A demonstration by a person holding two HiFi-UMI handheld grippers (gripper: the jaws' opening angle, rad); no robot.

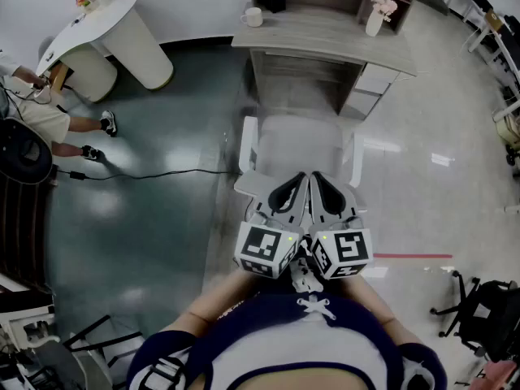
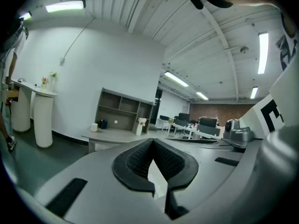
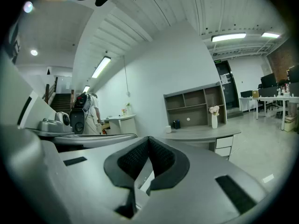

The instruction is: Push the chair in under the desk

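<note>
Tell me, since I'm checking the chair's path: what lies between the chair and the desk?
Nothing stands there. The head view shows only bare floor between the chair and the desk.

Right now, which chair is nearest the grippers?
The white chair facing the desk; the black office chair stands far off right.

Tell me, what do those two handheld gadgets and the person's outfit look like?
The left gripper and right gripper match: pale grey shells, tongs lined with black textured pads, each carrying a white cube with black square markers. The person wears a dark blue top with white-striped sleeves.
</note>
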